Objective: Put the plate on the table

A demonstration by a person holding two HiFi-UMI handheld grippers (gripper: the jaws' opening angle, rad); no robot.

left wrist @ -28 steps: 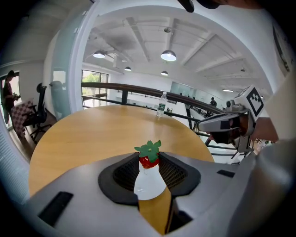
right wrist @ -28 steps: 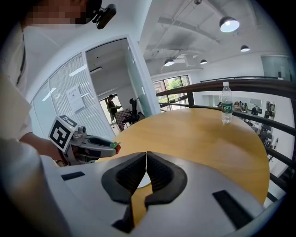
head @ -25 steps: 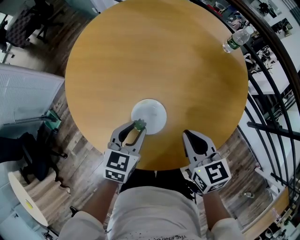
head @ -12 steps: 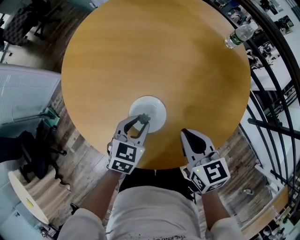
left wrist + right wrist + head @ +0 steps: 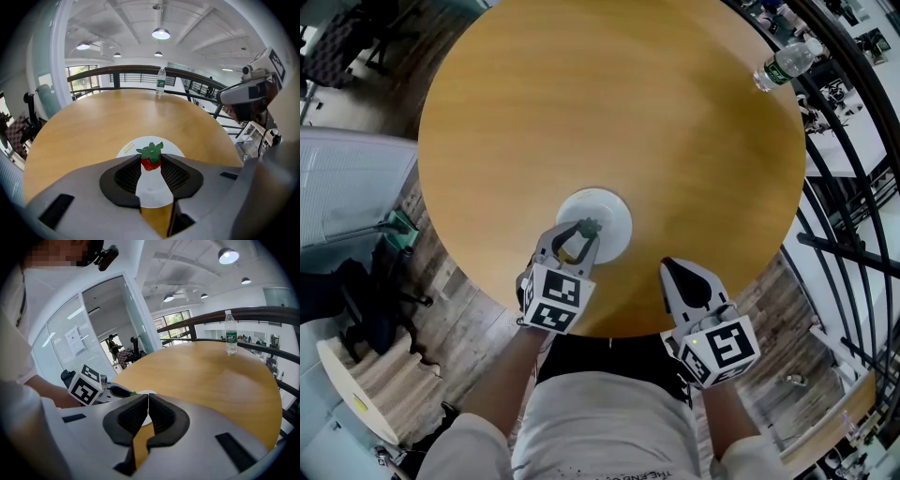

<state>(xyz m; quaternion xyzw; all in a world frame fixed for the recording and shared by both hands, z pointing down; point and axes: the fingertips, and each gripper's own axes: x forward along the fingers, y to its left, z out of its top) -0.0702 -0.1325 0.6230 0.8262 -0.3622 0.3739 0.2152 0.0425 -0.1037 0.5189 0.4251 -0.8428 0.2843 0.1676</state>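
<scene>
Setting: Open office floor under ceiling lamps, with a round wooden table (image 5: pixel 609 112) set beside a dark railing (image 5: pixel 853 141).
Plate: the white plate (image 5: pixel 614 214) already lies flat on the table, close to the edge where the person stands.
Left gripper: the left gripper (image 5: pixel 577 232) points steeply down over the plate's near side, its jaws pinching a small red strawberry (image 5: pixel 151 159) with a green leafy top.
Contact: from where I stand I cannot tell whether the strawberry touches the plate or hangs just above it.
Right gripper: the right gripper (image 5: pixel 668 265) hovers at the table's near edge beside the plate, jaws pressed together on nothing.
Bottle: a water bottle (image 5: pixel 783 64) stands upright at the far rim, well apart from all this.
Risk, roll: let go from any height, the rounded strawberry could bounce or roll off the shallow plate onto the wood.
Risk, shove: the jaw tips sit so near the plate that a push downward or toward the person could slide it; it is close to the edge, so it has little room to spare.
Risk, tip: pressing on the near rim could lift the far side.
Risk, no backup: the shut right gripper steadies nothing, so a sliding plate would go unchecked.
</scene>
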